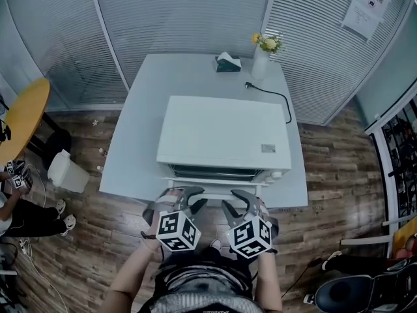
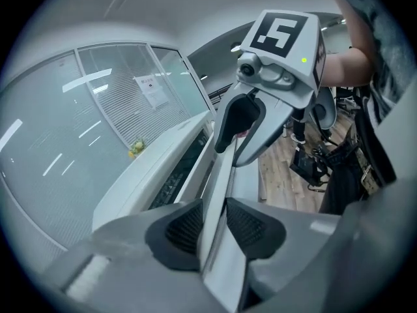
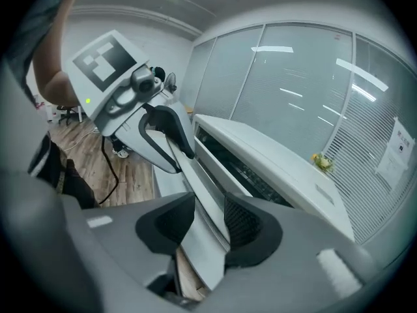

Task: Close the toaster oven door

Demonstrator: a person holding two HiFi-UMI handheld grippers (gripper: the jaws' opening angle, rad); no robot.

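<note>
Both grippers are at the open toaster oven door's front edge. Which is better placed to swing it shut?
Left, probably. The left gripper is clamped on the edge of the white toaster oven door; the right gripper has its jaws apart around it, one pad clear, and must close first.

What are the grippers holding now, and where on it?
The left gripper clamps the free edge of the toaster oven door; right gripper only straddles it, jaws open.
</note>
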